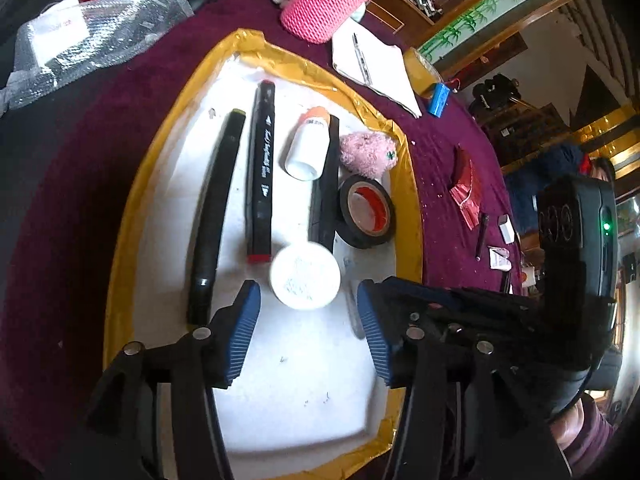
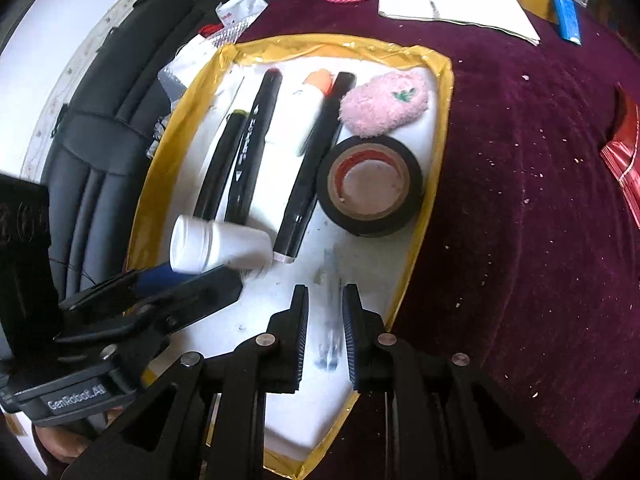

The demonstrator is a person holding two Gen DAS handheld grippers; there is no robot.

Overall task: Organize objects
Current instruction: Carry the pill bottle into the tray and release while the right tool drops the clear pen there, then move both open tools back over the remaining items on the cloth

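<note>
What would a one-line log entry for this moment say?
left gripper: open, white bottle at its tips, ungripped | right gripper: shut, empty | tray: markers, tape roll, plush

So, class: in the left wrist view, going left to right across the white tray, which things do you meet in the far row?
Yellow-tipped black marker → red-ended black marker with white lettering → white bottle with orange cap → fluffy pink plush toy.

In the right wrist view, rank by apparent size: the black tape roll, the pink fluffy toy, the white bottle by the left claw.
1. black tape roll, the widest.
2. pink fluffy toy and white bottle look alike; the bottle is nearer, blurred and partly hidden, so no ranking between them.
</note>
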